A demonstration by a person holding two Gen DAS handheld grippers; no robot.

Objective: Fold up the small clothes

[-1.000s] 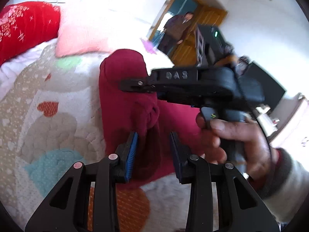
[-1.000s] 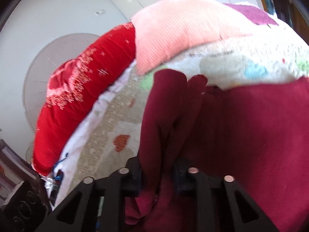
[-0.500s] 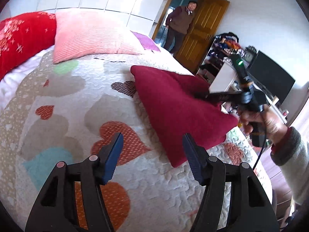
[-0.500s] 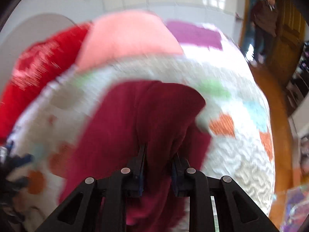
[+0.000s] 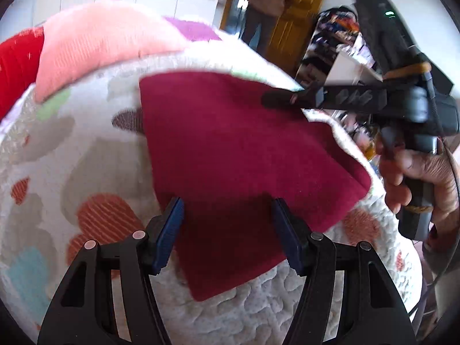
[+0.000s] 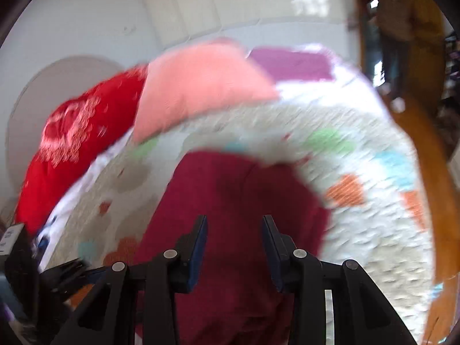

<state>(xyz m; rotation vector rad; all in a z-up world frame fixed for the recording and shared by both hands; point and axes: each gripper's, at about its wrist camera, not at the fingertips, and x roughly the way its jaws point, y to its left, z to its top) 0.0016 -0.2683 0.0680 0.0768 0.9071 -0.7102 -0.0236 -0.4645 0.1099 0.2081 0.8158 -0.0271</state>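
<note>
- Nearest the lens: the left tool (image 5: pixel 227 231) hangs with its blue pads wide apart and nothing between them. A second ago those pads stood close on either side of a bunched fold of the cloth (image 5: pixel 244 155); now they just hover over its near corner, not touching it as far as the view shows.
- The right tool (image 6: pixel 234 245) has just been opening too. Half a second back it was pinching a ridge of the red fabric; now the jaws stand partly apart with the cloth lying under them rather than clamped, so it looks let go.
- What that adds up to: the fold has been carried over and dropped. The cloth went from a lumpy, held-up bundle to a flat, roughly triangular shape on the bed (image 5: pixel 258 310), so this fold is probably done, with smoothing or another fold next.
- A bit farther, in the left view, the person's hand (image 5: pixel 414 178) holds the right tool over the cloth's far edge.
- Far back: pink pillow (image 5: pixel 97 46), red pillow (image 6: pixel 77 141), and someone in the doorway (image 5: pixel 267 3).
</note>
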